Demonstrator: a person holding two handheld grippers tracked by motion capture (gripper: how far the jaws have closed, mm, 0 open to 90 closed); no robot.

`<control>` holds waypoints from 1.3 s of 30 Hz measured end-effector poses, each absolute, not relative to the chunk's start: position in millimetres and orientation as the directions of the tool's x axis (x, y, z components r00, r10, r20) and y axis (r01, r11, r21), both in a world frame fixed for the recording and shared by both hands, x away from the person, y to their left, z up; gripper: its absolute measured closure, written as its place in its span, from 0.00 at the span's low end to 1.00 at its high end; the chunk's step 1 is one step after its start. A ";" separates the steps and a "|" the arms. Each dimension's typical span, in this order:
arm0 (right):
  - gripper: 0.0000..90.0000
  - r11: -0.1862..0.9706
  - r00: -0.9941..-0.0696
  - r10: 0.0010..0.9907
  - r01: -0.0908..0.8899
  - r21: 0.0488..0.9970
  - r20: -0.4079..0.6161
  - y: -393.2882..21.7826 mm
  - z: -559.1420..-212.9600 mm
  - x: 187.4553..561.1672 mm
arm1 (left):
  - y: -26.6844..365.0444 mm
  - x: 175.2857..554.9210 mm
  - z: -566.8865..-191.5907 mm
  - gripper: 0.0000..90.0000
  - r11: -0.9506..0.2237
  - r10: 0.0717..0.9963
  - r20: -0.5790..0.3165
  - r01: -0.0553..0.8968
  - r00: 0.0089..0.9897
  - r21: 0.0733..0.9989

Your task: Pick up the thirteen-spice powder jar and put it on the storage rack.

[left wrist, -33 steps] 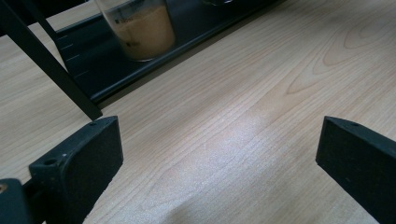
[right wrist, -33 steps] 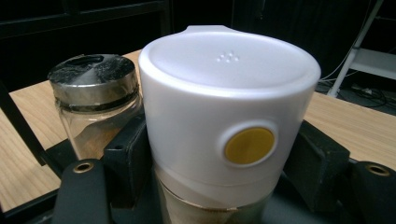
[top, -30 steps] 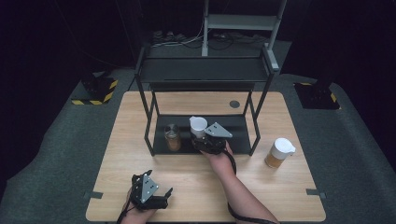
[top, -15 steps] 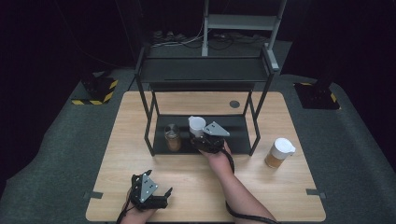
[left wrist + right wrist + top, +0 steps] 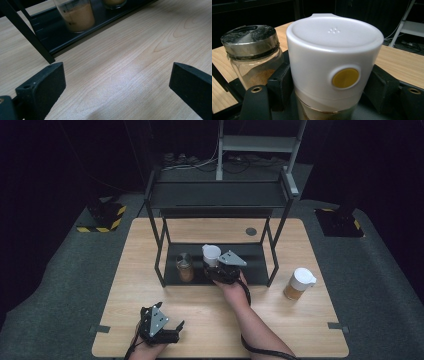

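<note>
Right gripper view — the right gripper (image 5: 325,100) has its jaws pinching the white-capped jar (image 5: 332,62), a metal-lidded jar (image 5: 252,55) just beside its left jaw. Best to lower it straight, upright, onto the rack's tray (image 5: 252,265). Left gripper (image 5: 167,332) rests over the bench (image 5: 125,62) — jaws spread.
</note>
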State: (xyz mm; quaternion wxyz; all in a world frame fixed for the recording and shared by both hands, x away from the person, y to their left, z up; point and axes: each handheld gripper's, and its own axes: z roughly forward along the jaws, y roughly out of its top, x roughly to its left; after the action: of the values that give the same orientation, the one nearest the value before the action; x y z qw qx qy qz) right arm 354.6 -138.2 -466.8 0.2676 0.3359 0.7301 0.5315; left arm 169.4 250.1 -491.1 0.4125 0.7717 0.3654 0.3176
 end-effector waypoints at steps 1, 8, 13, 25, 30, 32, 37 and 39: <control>0.33 0.209 -0.631 0.775 0.203 0.956 -0.035 -138.5 -467.4 354.2 | 250.0 169.4 -491.1 0.01 -0.394 0.825 0.190 0.301 0.532 0.868; 0.33 0.206 -0.632 0.775 0.200 0.958 -0.035 -139.6 -469.0 353.5 | 249.7 169.4 -490.9 0.01 -0.397 0.824 0.193 0.301 0.532 0.867; 0.33 0.207 -0.633 0.773 0.204 0.957 -0.033 -139.4 -468.0 354.6 | 249.7 169.5 -490.9 0.01 -0.396 0.825 0.192 0.302 0.532 0.867; 0.19 0.184 -0.626 0.780 0.232 0.955 0.002 -139.1 -465.6 356.3 | 249.4 169.5 -490.8 0.01 -0.399 0.823 0.195 0.301 0.533 0.866; 0.19 0.177 -0.624 0.781 0.236 0.956 0.010 -139.7 -465.9 355.6 | 249.4 169.4 -490.8 0.01 -0.399 0.823 0.195 0.300 0.533 0.866; 0.18 0.174 -0.626 0.780 0.233 0.957 0.010 -140.1 -465.4 354.6 | 249.2 169.4 -490.9 0.01 -0.400 0.823 0.195 0.301 0.533 0.866; 0.13 0.175 -0.635 0.773 0.222 0.959 0.006 -141.8 -463.8 351.4 | 248.7 169.4 -490.7 0.01 -0.406 0.821 0.201 0.298 0.535 0.864; 0.10 0.170 -0.632 0.775 0.222 0.960 0.009 -142.4 -462.9 349.4 | 248.7 169.3 -490.7 0.01 -0.406 0.821 0.201 0.298 0.535 0.864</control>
State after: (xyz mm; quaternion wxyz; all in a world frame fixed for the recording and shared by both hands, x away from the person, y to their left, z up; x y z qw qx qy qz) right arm 349.4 -142.4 -462.9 0.2545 0.3456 0.7212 0.5438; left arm 169.3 248.7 -490.7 0.4084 0.7750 0.3608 0.3200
